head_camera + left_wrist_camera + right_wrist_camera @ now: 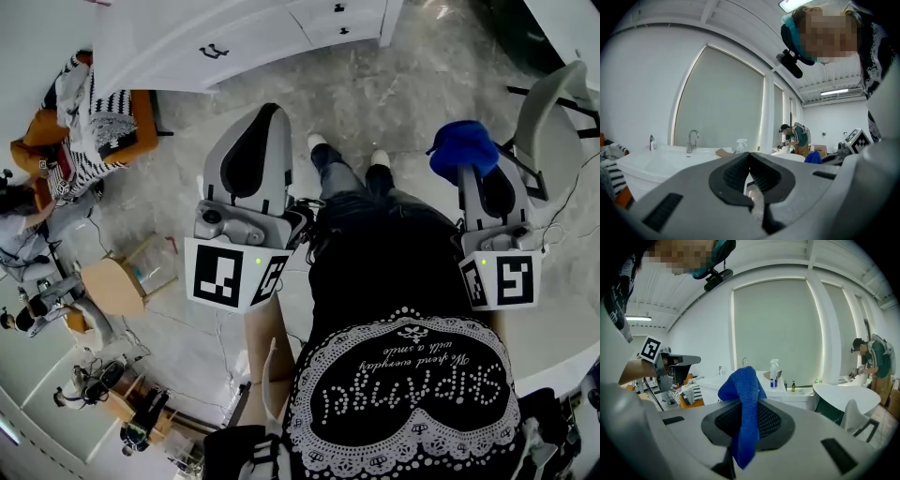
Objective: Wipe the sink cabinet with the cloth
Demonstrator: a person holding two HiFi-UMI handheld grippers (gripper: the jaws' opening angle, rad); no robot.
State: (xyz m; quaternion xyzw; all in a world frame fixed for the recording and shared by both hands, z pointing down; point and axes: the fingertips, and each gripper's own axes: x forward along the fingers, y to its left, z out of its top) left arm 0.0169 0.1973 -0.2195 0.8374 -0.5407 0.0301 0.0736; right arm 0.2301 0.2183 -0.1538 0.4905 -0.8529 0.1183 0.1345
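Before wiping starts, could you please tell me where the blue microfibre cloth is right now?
The blue microfibre cloth is clamped in the right gripper, whose jaws are shut on it, at the head view's right, apart from the white cabinet at the top.

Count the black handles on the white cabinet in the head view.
3. One handle on the cabinet's left panel; two on its right drawers, one just above the other. More may be out of frame.

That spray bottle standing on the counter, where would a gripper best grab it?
Probably the slim body under the trigger head, coming in level from the front: the spray bottle stands upright on the counter, its sides open.
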